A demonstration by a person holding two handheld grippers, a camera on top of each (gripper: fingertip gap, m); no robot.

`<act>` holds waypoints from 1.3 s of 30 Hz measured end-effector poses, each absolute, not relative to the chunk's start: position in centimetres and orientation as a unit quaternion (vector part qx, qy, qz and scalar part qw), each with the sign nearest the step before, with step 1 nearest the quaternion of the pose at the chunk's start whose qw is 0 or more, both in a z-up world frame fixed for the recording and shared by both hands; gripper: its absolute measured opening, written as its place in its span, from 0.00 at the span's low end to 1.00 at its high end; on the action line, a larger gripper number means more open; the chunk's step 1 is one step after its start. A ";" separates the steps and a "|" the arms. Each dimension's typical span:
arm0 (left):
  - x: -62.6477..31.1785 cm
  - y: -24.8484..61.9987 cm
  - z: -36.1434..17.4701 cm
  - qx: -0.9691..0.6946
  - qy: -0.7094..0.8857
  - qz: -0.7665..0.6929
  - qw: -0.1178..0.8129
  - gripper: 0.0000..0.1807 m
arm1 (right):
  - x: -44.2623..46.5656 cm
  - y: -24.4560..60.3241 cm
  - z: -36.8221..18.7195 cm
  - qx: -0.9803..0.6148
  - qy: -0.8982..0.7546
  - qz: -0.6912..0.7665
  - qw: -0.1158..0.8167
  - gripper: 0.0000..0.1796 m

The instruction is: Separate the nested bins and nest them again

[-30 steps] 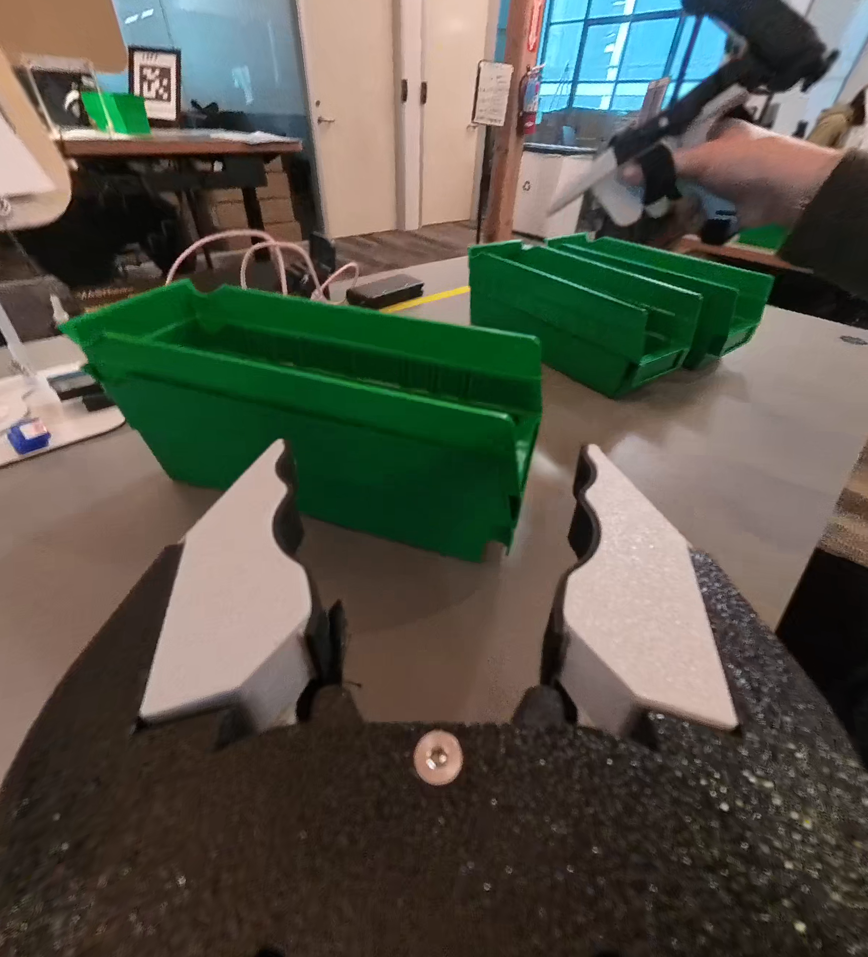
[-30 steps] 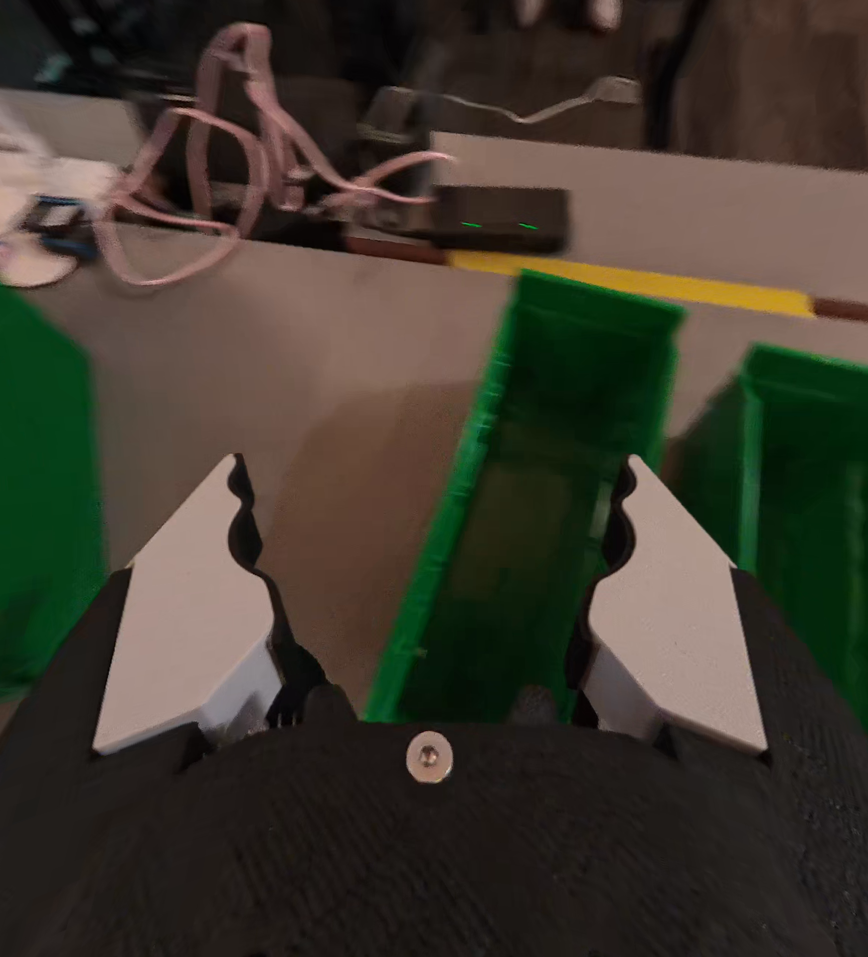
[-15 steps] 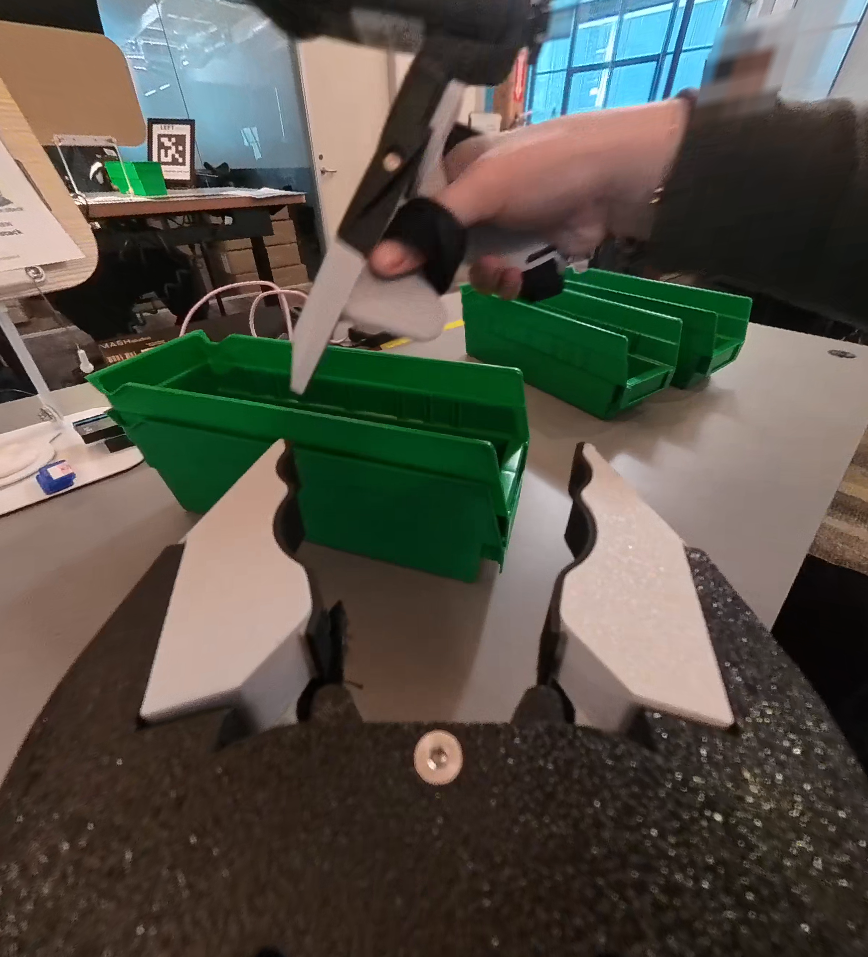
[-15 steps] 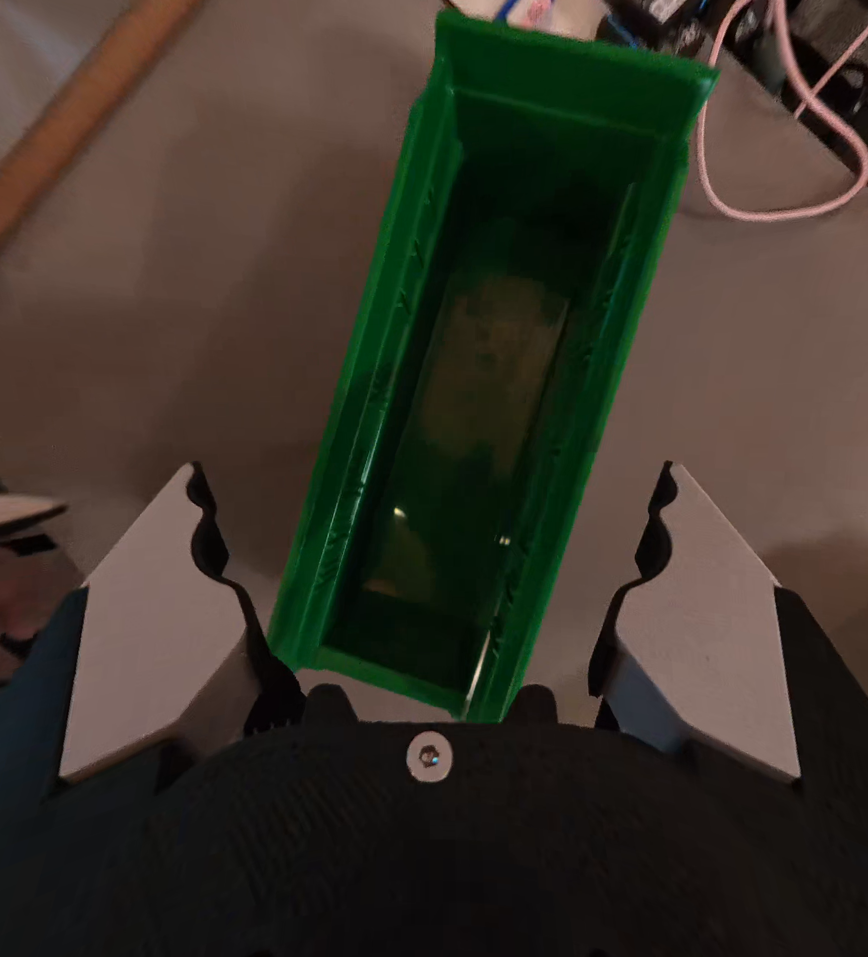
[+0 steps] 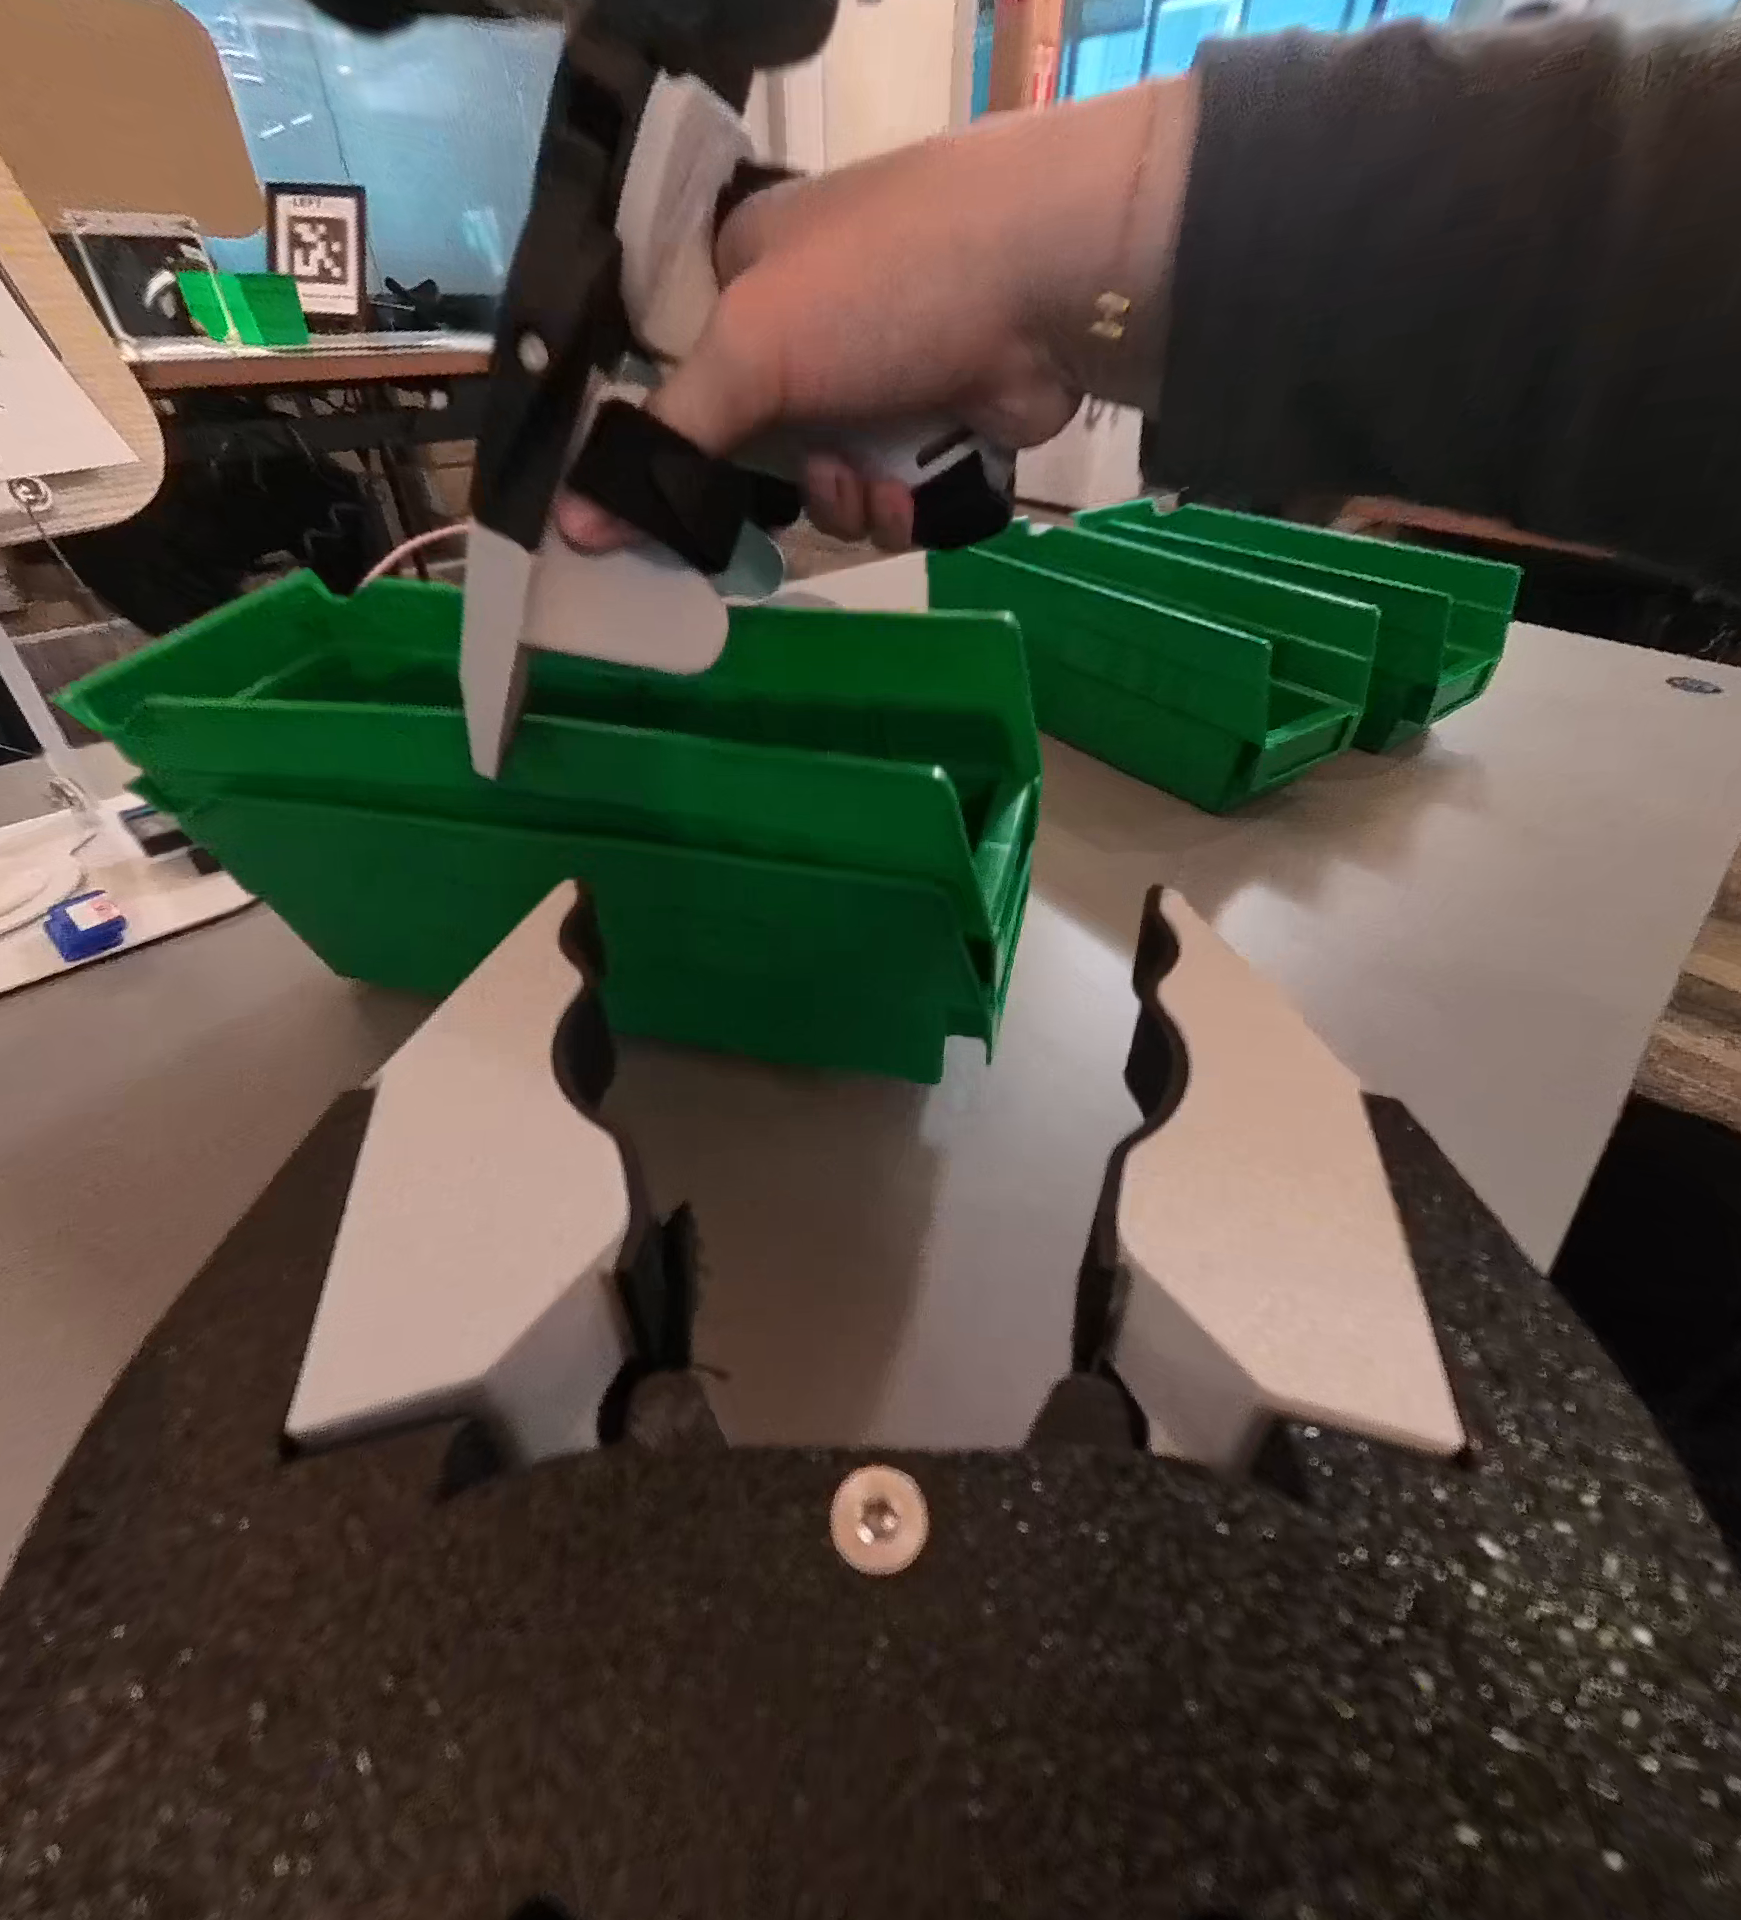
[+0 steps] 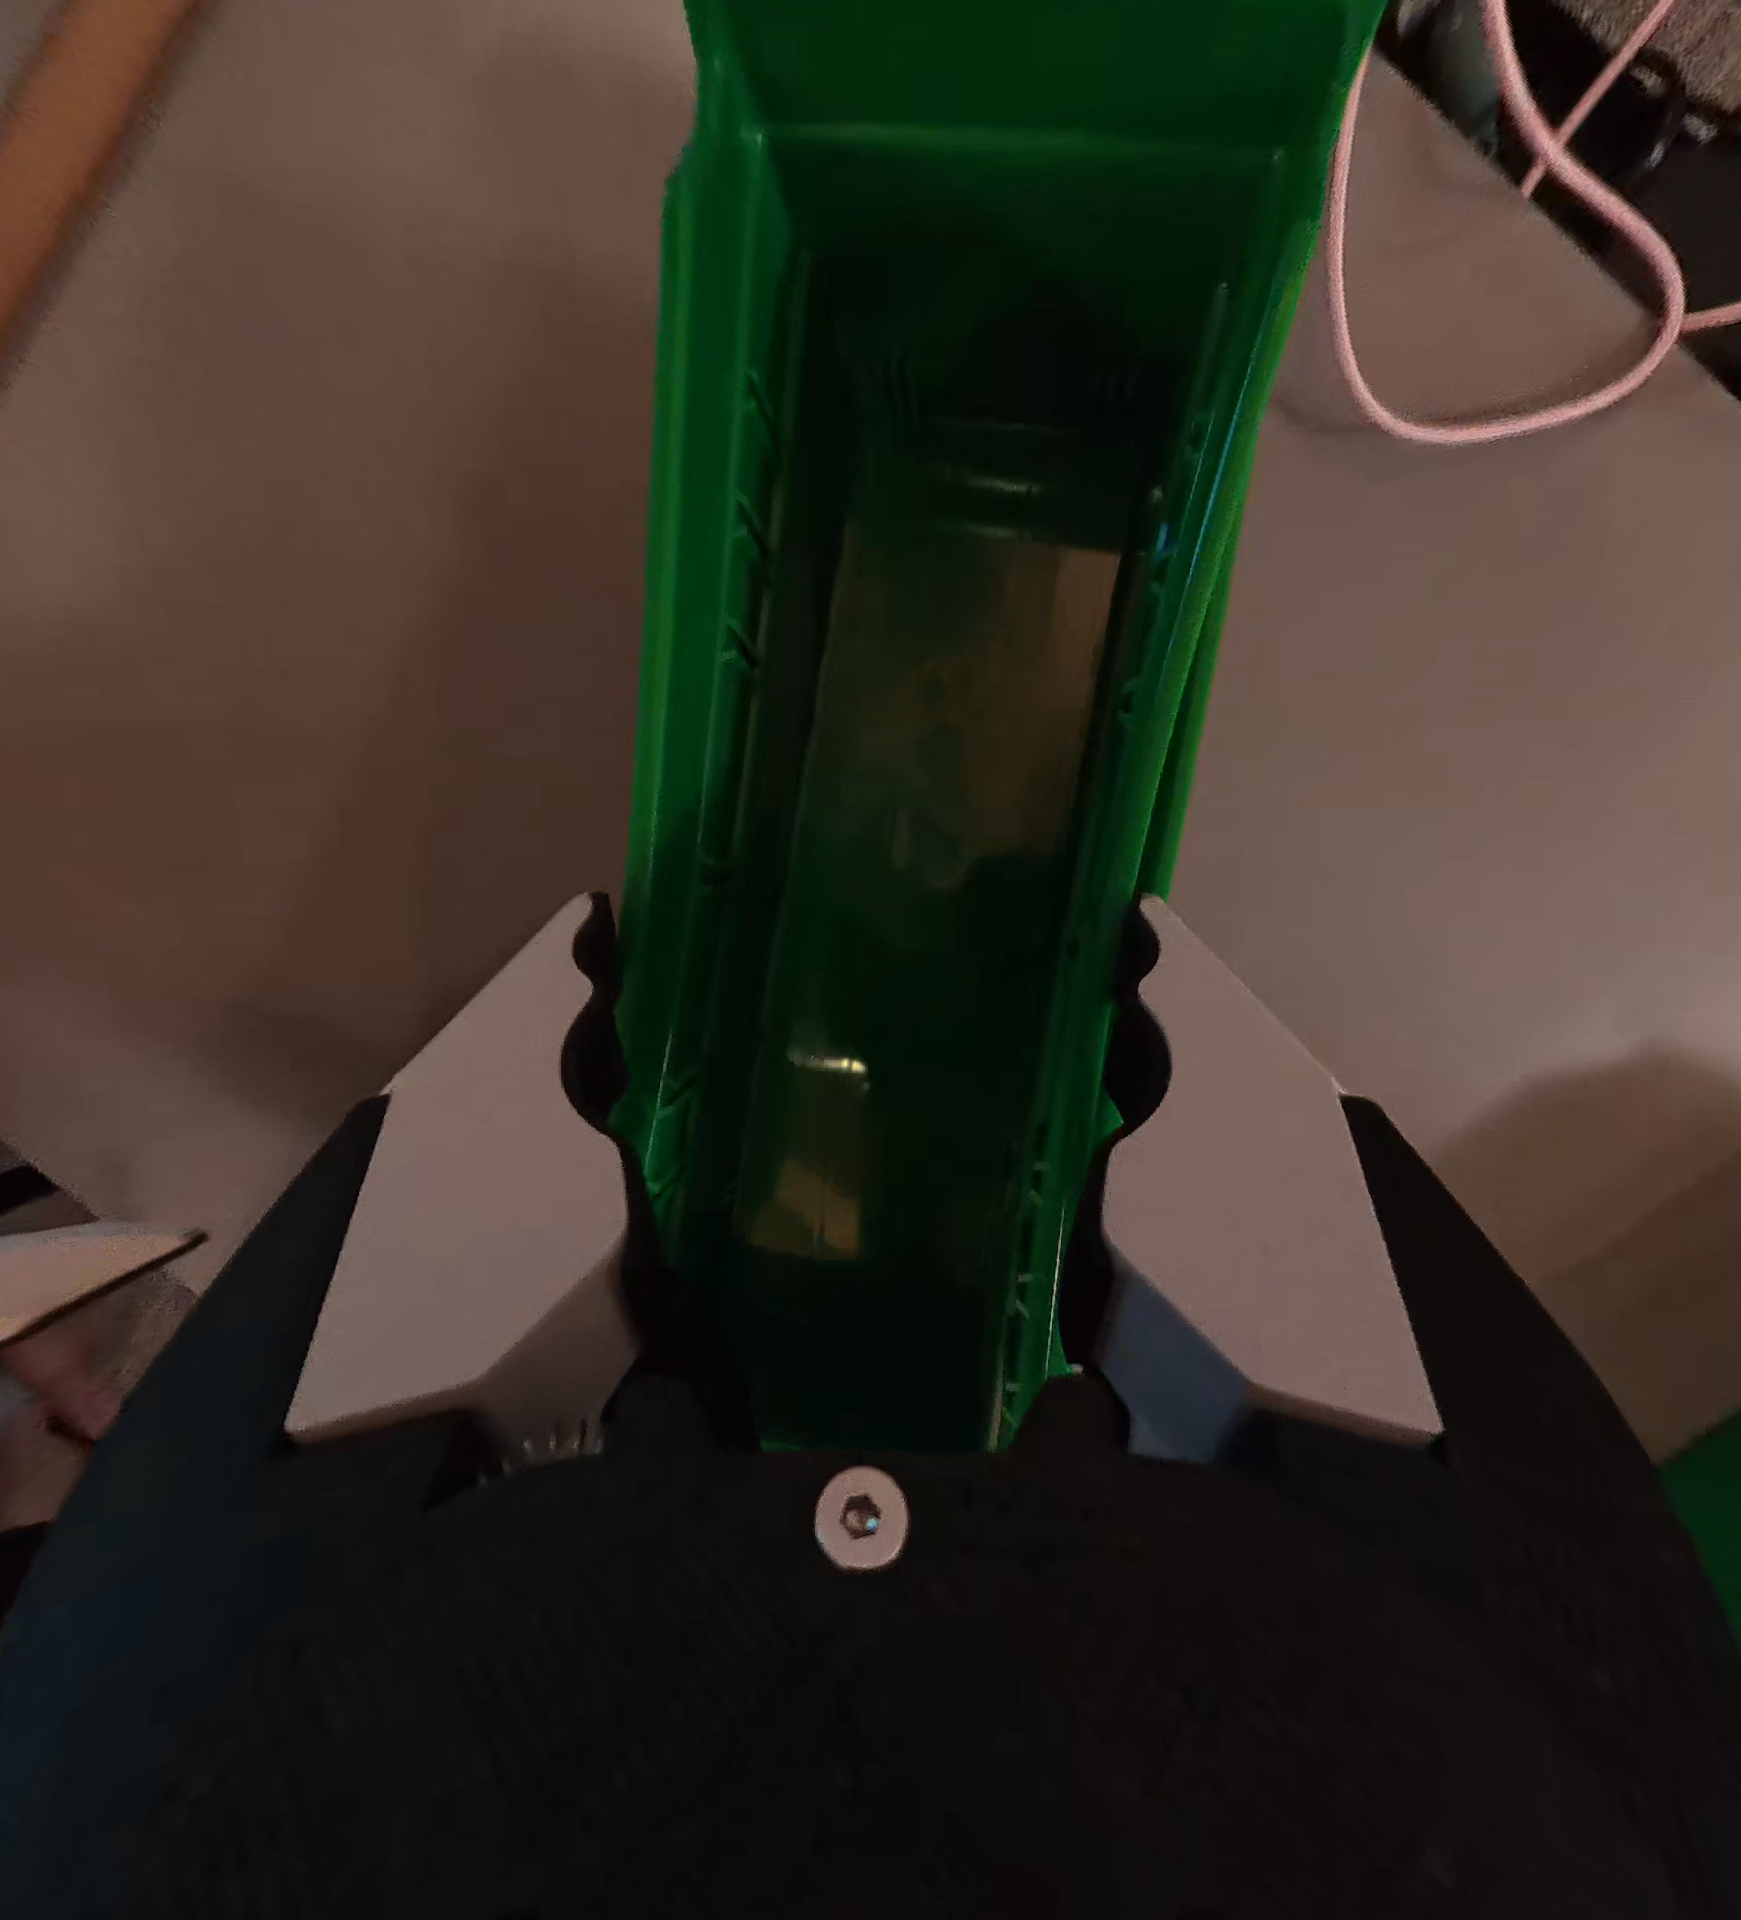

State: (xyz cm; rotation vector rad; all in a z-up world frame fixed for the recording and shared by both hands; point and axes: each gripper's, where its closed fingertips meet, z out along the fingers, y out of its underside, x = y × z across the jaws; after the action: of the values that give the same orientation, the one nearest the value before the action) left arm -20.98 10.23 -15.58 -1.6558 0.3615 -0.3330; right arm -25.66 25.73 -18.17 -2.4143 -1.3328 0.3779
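Nested green plastic bins (image 6: 959,644) are straddled by right gripper (image 6: 866,1023): fingers (image 6: 492,1195) apart, one outside each long wall, contact can't be told. Long axis runs straight away from right cam, crosswise in left view. Left gripper (image 5: 866,997), fingers spread, is held short of stack on grey table (image 5: 1365,914). Other green bins (image 5: 1219,665) sit well apart.

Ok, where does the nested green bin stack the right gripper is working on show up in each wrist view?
Left wrist view: the nested bin stack sits centre-left on the table, with the right gripper coming down on it from above.
Right wrist view: the nested bin stack fills the centre, seen from above, running away between the gripper's fingers.
Shared landmark: the pink cable, which peeks out behind the stack in the left view.
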 end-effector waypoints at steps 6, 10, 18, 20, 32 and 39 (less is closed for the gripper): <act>-21.0 10.5 -15.7 -0.730 0.154 -0.149 0.649 0.56 | -27.0 25.2 -15.6 -0.849 -0.457 0.184 0.190 0.52; -21.2 10.5 -16.0 -0.734 0.150 -0.150 0.646 0.57 | -27.1 25.1 -13.7 -0.844 -0.458 0.190 0.203 0.53; -21.7 10.4 -15.7 -0.728 0.141 -0.155 0.653 0.56 | -22.5 28.7 -6.6 -0.847 -0.397 0.236 0.263 0.53; -21.6 10.5 -15.7 -0.728 0.140 -0.156 0.653 0.57 | -19.6 30.8 -7.2 -0.864 -0.363 0.222 0.270 0.53; -20.7 11.3 -16.7 -0.742 0.149 -0.158 0.635 0.56 | -5.5 36.9 -20.3 -0.944 -0.206 0.089 0.240 0.57; -20.7 11.3 -16.5 -0.737 0.147 -0.163 0.639 0.57 | -4.7 37.1 -23.0 -0.919 -0.203 0.140 0.307 0.67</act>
State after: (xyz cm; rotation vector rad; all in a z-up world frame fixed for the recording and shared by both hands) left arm -20.67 11.32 -16.46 -1.6812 0.3345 -0.3727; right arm -4.65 37.09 -22.95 -2.4308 -0.5376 0.3690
